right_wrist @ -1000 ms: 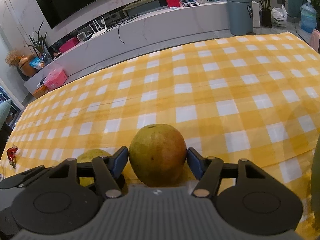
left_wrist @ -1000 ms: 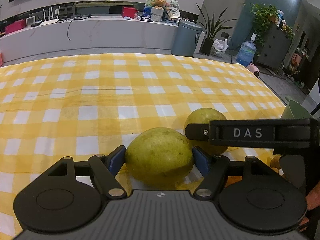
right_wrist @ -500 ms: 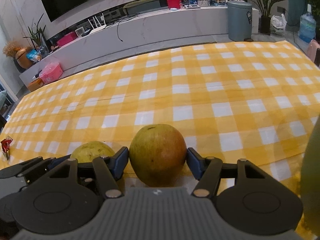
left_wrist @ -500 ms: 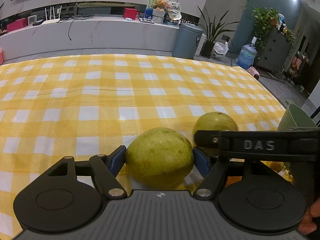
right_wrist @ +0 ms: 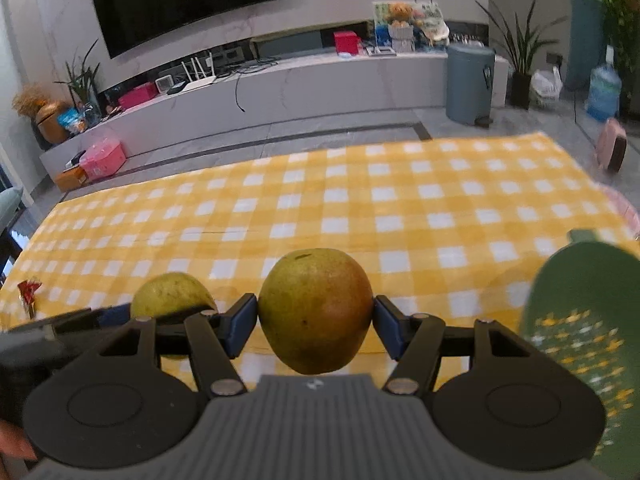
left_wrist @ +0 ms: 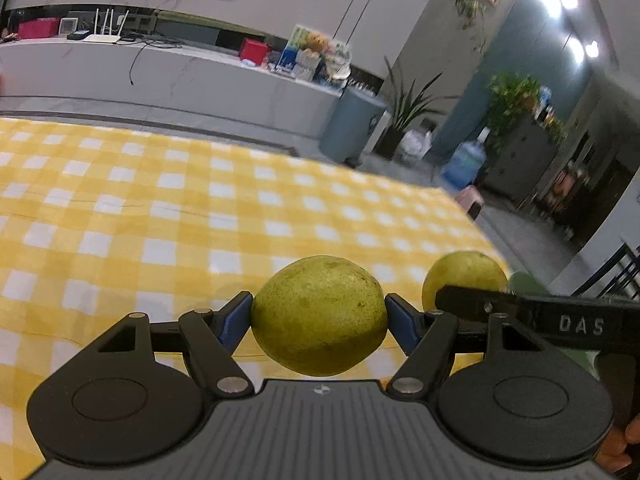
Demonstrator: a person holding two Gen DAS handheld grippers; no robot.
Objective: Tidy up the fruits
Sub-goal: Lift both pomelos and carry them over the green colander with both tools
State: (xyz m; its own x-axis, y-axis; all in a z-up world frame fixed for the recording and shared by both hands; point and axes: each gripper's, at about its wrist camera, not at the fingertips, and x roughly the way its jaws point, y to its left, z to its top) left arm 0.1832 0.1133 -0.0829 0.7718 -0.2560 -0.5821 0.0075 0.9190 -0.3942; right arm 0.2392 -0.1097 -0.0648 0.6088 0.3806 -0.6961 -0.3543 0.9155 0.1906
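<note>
Yellow-and-white checked cloth (right_wrist: 400, 208) is covering the table. Nearest the green perforated colander (right_wrist: 576, 344), the right gripper (right_wrist: 316, 320) is clamping a smooth green-red mango (right_wrist: 316, 312); beyond it, the left gripper (left_wrist: 318, 320) is pinching a speckled, rounded green pear (left_wrist: 318, 316). Both fruits are hanging clear of the cloth. Lowering each gently into the colander should prevent bruising.

We see a desk (right_wrist: 400, 208) covered edge to edge by a yellow-and-white checked cloth (left_wrist: 160, 216), with a faint crease running across it. Near its left edge, in the right wrist view, lies a small red wrapper (right_wrist: 28, 290). At the right edge stands a green perforated basket (right_wrist: 580, 344), blurred; we cannot tell what it holds.
</note>
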